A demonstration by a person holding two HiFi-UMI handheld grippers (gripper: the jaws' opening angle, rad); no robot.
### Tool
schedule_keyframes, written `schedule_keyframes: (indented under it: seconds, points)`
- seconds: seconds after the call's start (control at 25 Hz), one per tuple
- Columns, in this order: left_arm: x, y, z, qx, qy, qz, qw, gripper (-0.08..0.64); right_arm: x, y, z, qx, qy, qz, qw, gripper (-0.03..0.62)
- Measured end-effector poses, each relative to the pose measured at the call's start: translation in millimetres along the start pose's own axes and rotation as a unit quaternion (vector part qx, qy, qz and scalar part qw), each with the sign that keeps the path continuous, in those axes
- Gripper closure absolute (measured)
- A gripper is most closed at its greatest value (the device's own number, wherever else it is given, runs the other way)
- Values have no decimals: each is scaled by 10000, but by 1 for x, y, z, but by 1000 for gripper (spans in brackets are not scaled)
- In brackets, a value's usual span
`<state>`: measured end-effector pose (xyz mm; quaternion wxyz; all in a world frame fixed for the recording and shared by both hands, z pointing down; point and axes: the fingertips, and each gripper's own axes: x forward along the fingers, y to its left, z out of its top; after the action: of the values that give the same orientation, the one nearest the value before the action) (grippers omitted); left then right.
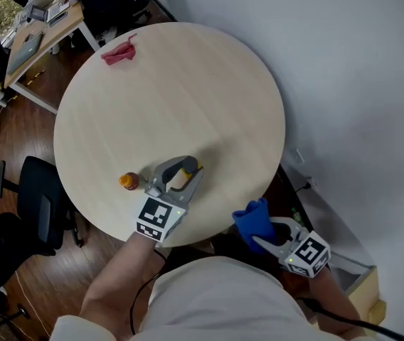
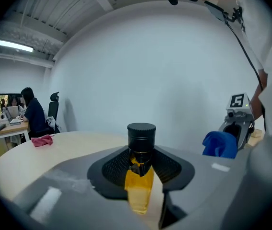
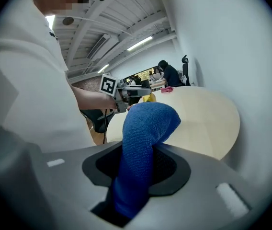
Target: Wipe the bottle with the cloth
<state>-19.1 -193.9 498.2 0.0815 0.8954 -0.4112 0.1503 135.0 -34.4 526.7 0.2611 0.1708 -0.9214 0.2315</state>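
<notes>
No legible txt, nos. or brands are showing. Only b/w square code patterns are sitting on left cube (image 1: 156,219) of left gripper (image 1: 188,170) & right cube (image 1: 309,253) of right gripper (image 1: 262,234).

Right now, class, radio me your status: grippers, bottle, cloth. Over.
Left gripper shut on black-capped bottle. Right gripper shut on blue cloth, not yet touching bottle. Nothing between them; pink cloth lies far across round table.

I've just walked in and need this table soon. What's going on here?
A person holds a gripper in each hand. The left gripper is shut on a bottle of yellow liquid with a black cap, at the near side of the round table. The right gripper is shut on a blue cloth, off the table's edge by the person's body. The two are apart, so no wiping is happening. A red cloth lies at the far edge.
</notes>
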Motion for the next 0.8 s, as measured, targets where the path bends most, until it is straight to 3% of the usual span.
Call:
schedule_keyframes:
  seconds: [0.2, 0.4, 0.52, 0.64, 0.8]
  points:
    - [7, 22, -28, -128, 135, 524, 9985, 411, -11, -7, -9, 27, 64, 46, 10000, 439]
    - [10, 27, -42, -124, 260, 782, 9965, 408, -23, -15, -18, 106, -57, 65, 9999, 439]
    - [10, 26, -41, -131, 380, 860, 9955, 403, -26, -15, -21, 160, -195, 106, 9996, 439]
    - [6, 26, -34, -54, 516, 971, 9939, 339, -23, -16, -24, 248, -394, 123, 9988, 439]
    - [-22, 18, -28, 65, 650, 1072, 9921, 334, -18, -8, -28, 268, -592, 23, 9979, 439]
